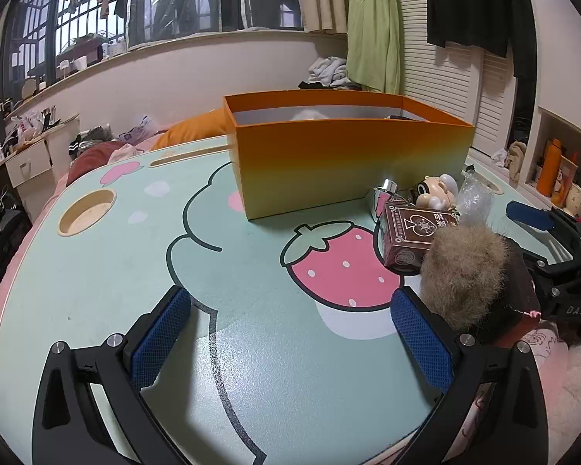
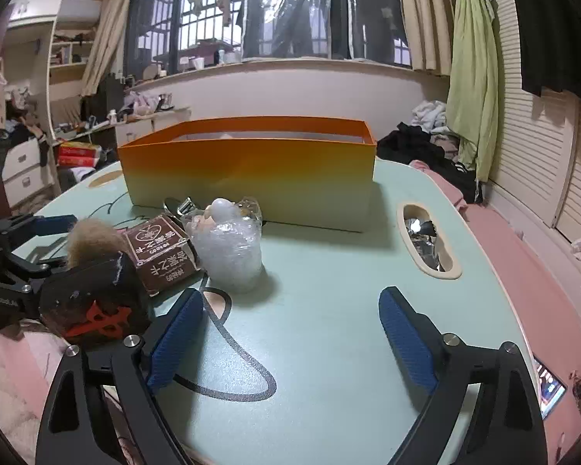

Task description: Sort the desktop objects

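Evidently I held both grippers, left [image 1: 290, 348] and right [image 2: 290, 343], spread and empty over the table [image 1: 135, 271], facing the clutter beside the box [image 1: 348, 162].

I see the mint table [image 1: 108, 279] w/ strawberry print carrying an orange box [image 1: 348, 162] at the back, plus a card pack [image 1: 410, 232], crumpled clear plastic wrap [image 2: 230, 248], small figurine [image 1: 437, 192] & dark furry-topped block [image 2: 97, 294] clustered nearby.
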The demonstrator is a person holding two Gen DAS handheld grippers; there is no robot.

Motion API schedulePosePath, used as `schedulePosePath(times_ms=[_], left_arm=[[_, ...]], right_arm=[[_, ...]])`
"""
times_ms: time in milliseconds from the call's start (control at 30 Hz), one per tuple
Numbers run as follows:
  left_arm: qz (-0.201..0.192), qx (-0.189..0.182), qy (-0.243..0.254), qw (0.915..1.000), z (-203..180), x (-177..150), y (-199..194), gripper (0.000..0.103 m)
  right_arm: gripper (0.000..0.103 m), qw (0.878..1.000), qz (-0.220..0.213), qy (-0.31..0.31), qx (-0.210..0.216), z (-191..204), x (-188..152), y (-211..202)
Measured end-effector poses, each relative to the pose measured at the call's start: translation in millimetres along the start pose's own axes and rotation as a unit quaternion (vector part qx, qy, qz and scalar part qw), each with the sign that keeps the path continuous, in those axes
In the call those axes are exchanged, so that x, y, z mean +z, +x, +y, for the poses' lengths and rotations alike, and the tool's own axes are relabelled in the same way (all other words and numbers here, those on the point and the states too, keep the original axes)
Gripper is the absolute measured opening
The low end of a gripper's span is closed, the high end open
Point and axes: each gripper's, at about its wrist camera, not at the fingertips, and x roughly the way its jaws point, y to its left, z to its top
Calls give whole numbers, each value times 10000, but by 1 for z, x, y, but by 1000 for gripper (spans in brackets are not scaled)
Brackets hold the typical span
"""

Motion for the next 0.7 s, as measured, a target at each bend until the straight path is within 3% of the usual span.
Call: schedulePosePath(times_ms=[233, 400, 533, 700], left_arm=[[-1, 0, -2, 10000, 0, 0, 0, 103], [-4, -3, -4, 10000, 0, 0, 0, 103], [-3, -3, -5, 10000, 0, 0, 0, 103], [-7, 14, -13, 10000, 0, 0, 0, 103]], right_arm=[[92, 9976, -317, 398, 460, -14, 0, -13], [92, 9839, -970, -99, 1496, 13, 7, -47], [92, 9783, -697, -902, 1731, 46, 10, -40], [91, 9761, -428, -1129, 1806, 59, 16, -25]])
